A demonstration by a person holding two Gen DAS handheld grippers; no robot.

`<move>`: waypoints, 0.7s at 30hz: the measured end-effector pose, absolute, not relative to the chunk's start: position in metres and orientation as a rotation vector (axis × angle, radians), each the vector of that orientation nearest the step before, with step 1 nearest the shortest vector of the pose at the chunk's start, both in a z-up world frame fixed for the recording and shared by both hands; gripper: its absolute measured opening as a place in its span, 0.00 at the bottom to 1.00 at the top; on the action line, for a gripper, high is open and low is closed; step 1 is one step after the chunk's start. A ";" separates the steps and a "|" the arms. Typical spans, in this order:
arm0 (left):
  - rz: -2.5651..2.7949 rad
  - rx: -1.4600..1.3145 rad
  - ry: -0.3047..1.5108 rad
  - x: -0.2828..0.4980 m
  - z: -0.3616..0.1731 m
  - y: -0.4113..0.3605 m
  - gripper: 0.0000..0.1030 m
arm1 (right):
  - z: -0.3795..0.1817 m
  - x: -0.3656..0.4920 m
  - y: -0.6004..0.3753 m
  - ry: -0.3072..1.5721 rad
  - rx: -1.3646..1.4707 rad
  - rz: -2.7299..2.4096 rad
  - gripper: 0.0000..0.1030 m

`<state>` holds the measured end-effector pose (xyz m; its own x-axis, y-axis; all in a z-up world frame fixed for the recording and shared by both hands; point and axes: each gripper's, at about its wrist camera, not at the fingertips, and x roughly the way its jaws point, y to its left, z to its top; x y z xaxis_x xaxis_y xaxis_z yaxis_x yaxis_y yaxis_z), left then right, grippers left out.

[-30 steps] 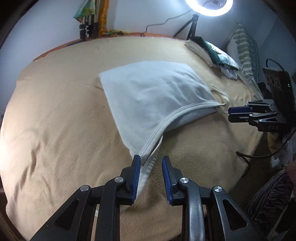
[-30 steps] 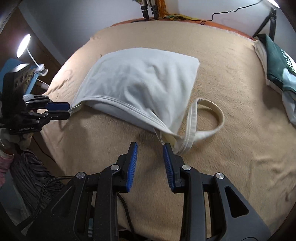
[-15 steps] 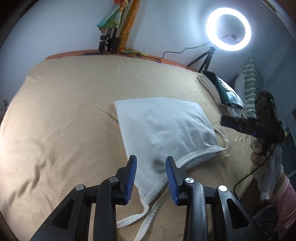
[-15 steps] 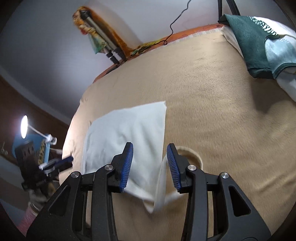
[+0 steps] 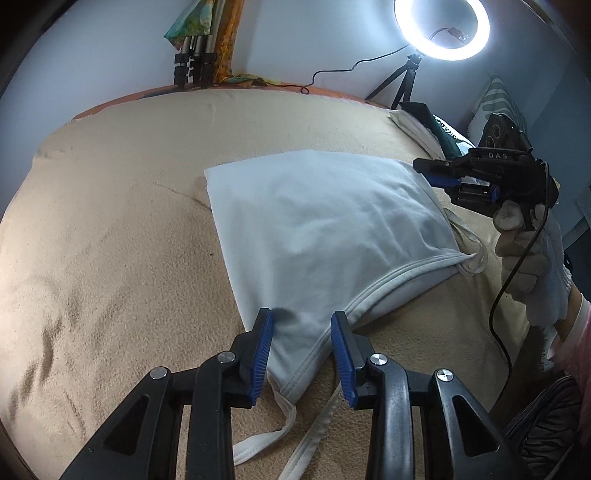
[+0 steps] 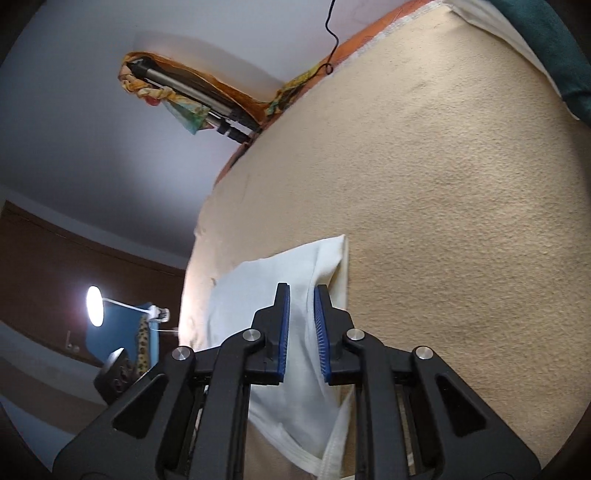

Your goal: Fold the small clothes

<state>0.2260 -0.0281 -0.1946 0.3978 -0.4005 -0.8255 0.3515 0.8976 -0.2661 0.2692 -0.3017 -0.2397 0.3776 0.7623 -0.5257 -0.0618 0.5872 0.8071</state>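
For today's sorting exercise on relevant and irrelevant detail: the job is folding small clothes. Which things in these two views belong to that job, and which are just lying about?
Part of the job:
white garment
its loose straps
left gripper
right gripper
beige blanket it lies on

Just lying about:
ring light
folded tripod
green clothes pile
desk lamp
black cable

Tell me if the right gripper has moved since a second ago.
Yes. The right gripper has risen from beside the white top's strap corner to above its far edge, toward the ring light.
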 end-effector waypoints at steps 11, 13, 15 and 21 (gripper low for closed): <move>-0.481 -0.017 1.036 0.221 -0.195 -0.033 0.34 | -0.254 0.288 -0.304 1.019 0.858 0.548 0.12; -0.480 -0.003 1.030 0.218 -0.196 -0.035 0.34 | -0.246 0.288 -0.302 0.995 0.801 0.497 0.06; -0.481 0.005 1.030 0.215 -0.196 -0.035 0.35 | -0.243 0.286 -0.303 0.993 0.771 0.440 0.06; -0.500 -0.075 1.030 0.209 -0.187 -0.019 0.36 | -0.225 0.269 -0.316 1.025 0.687 0.399 0.12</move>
